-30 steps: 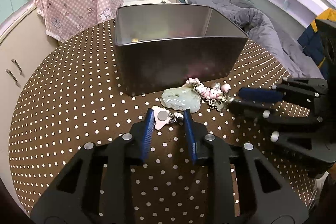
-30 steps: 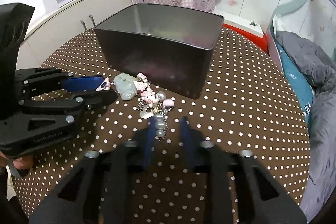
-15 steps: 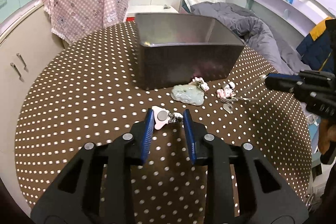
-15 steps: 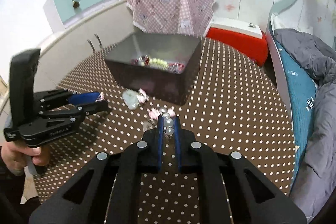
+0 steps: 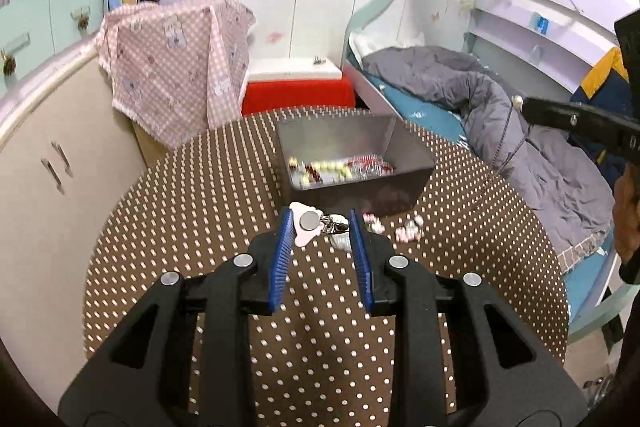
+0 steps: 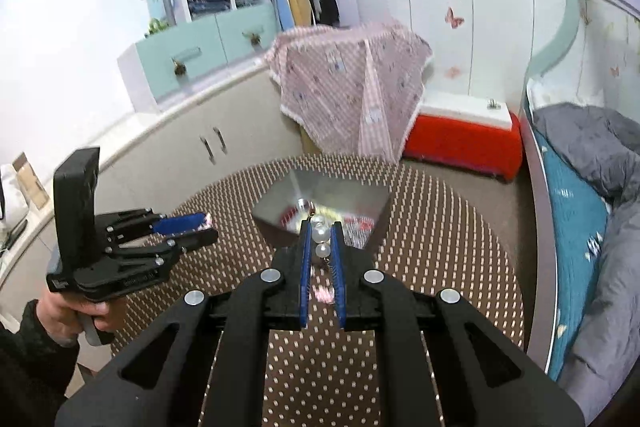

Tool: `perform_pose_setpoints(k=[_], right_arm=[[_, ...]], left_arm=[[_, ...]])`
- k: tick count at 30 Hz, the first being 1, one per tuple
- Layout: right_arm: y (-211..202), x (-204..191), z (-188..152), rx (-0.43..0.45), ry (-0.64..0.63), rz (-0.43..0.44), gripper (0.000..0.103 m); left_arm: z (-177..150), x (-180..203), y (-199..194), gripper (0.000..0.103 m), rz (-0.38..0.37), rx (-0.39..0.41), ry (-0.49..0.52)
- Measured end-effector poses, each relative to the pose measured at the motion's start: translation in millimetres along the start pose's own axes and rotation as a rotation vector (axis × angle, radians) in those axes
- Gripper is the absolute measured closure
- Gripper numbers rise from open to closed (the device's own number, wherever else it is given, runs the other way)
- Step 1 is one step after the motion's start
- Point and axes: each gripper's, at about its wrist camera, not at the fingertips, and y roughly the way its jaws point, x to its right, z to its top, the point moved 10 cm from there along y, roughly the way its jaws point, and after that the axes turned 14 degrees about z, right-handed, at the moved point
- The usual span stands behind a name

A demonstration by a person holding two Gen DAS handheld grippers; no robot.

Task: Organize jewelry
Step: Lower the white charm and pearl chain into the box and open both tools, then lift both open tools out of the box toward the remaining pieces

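Pearl-beaded charm chain is pinched between the closed right gripper fingers, hanging down; grey metal box lies just ahead, below. Left gripper fingers, half open, clamp a pink clip charm.

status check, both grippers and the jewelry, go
Left gripper shut on pink clip charm, lifted. Right gripper shut on pearl strand, chain hanging to the table. Metal box open ahead, nothing blocking.
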Motion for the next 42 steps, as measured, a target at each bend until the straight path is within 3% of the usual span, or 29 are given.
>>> perform_pose_setpoints(k=[8, 15, 23, 27, 28, 29, 30, 31, 32, 33, 34, 42], right_arm=[[-11.6, -5.8, 51.3, 0.073, -0.057, 0.027, 0.095], [-9.9, -0.1, 81.3, 0.104, -0.063, 0.057, 0.095], [18.1, 8.4, 92.2, 0.072, -0.042, 0.080, 0.095], [43.5, 19.3, 84.2, 0.028, -0.003, 0.083, 0.094], [50.1, 25.8, 80.5, 0.019, 0.017, 0.072, 0.093], [54.6, 31.5, 78.8, 0.010, 0.037, 0.061, 0.084], [58.6, 39.0, 74.9, 0.004, 0.064, 0.050, 0.078], [60.4, 46.2, 71.4, 0.005, 0.092, 0.041, 0.060], [60.4, 50.6, 69.7, 0.009, 0.110, 0.041, 0.030], [58.7, 52.9, 68.3, 0.021, 0.122, 0.040, 0.013], [54.6, 56.1, 68.3, 0.045, 0.131, 0.032, 0.008], [40.1, 65.0, 64.0, 0.071, 0.167, -0.029, 0.008]], left_arm=[[47.9, -12.2, -12.1, 0.075, 0.017, 0.090, -0.004], [73.6, -10.8, -7.3, 0.075, 0.010, 0.115, -0.004], [97.5, 2.2, 16.0, 0.075, -0.021, 0.099, 0.004], [97.4, 14.5, 34.1, 0.074, -0.068, 0.050, 0.023], [96.3, 14.6, 39.2, 0.066, -0.061, 0.037, 0.025], [95.8, 11.9, 43.1, 0.034, -0.046, 0.029, 0.018], [96.1, 6.7, 46.4, 0.019, -0.026, 0.029, 0.002], [97.2, -0.1, 47.0, 0.009, -0.001, 0.043, -0.024], [97.8, -5.0, 45.8, 0.009, 0.008, 0.052, -0.044], [97.3, -10.3, 45.0, 0.008, 0.004, 0.051, -0.065], [96.8, -14.4, 44.1, 0.008, 0.011, 0.051, -0.080], [97.7, -40.8, 29.8, 0.008, 0.087, 0.080, -0.146]])
